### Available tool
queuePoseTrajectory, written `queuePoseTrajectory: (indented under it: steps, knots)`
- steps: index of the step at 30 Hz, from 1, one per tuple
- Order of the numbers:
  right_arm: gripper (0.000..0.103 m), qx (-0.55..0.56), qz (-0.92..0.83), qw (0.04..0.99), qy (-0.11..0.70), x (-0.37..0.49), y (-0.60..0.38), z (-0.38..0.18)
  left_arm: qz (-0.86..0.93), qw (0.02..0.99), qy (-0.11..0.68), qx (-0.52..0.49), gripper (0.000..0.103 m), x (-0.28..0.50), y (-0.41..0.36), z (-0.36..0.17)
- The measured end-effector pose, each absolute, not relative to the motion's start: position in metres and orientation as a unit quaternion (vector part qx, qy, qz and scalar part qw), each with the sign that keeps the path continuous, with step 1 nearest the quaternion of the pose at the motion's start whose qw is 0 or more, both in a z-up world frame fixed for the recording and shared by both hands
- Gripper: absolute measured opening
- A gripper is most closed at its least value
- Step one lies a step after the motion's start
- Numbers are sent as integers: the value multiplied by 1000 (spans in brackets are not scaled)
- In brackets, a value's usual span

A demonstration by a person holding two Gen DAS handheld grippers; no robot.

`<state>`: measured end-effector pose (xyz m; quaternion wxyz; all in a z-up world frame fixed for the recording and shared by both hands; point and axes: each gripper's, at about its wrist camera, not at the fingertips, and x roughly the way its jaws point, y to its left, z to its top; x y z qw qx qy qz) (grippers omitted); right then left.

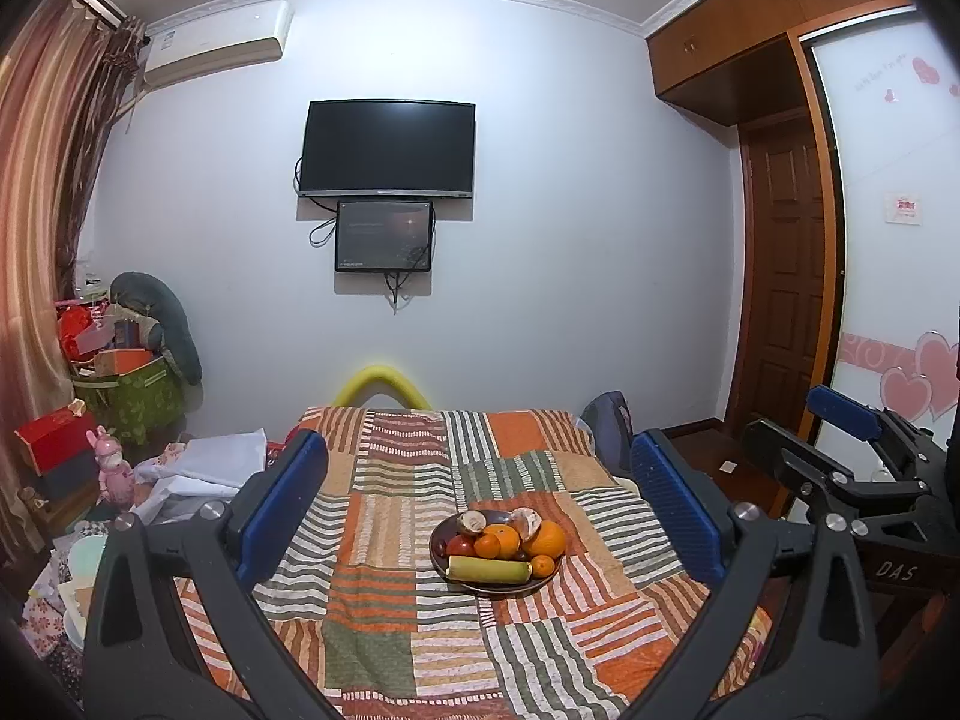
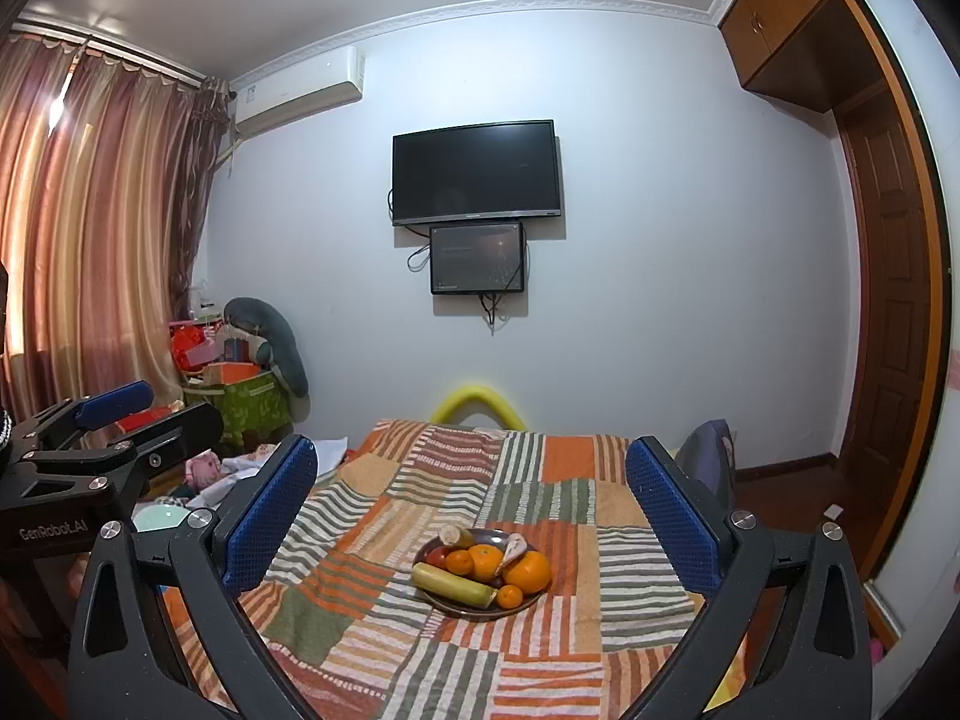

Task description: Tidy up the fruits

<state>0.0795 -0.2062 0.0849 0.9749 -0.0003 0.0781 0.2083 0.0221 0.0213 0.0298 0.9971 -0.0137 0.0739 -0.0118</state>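
Orange, green and cream patchwork covers the bed. Lower centre of the left wrist frame, a dark plate sits on it, heaped with oranges, a pale green banana and other fruit. Both the left claw and the right claw hang spread wide, empty, well short of the plate. A black TV hangs on the wall at upper centre.
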Motion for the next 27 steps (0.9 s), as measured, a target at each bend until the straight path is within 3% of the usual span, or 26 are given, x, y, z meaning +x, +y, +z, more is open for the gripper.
queuePoseTrajectory:
  steps: [27]
  knots:
    - [103,0,208,975,74,77,-207,91,-22,997,78,-14,103,22,20,28]
